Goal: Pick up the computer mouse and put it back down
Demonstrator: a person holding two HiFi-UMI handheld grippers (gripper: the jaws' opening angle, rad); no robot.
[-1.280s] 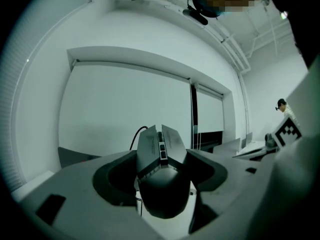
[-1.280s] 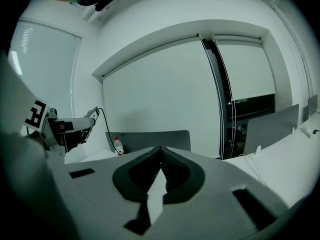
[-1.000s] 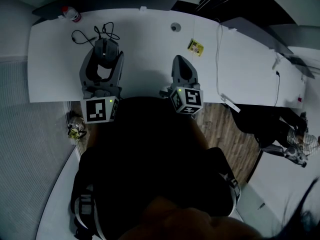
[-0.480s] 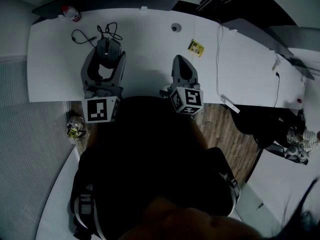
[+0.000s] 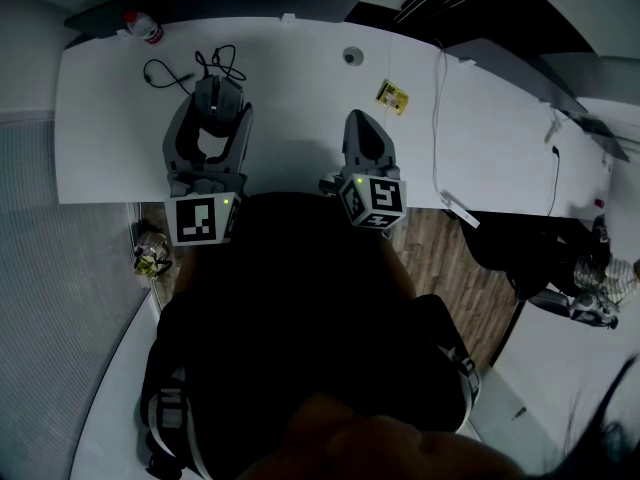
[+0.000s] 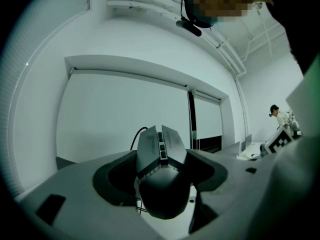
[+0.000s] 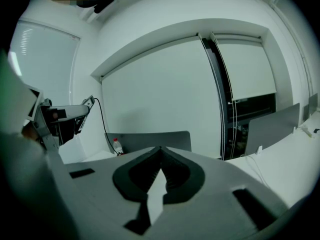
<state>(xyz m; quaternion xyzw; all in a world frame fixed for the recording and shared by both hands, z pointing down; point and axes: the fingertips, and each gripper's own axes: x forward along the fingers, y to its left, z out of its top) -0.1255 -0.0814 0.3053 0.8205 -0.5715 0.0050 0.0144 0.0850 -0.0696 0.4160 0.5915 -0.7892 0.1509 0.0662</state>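
The head view looks steeply down on the desk (image 5: 300, 128), while each gripper view sits low over it, close behind its jaws, facing the far wall.

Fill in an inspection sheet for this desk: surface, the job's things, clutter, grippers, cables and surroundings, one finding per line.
Surface: white desk, no stains seen.
Job's things: mouse, between the left gripper's jaws.
Clutter: bottle with a red cap; yellow packet.
Grippers: left gripper shut on the mouse; right gripper shut, empty.
Cables: black mouse cable looped beyond the mouse; white cable across the desk's right part.
Surroundings: wood floor; grey carpet.
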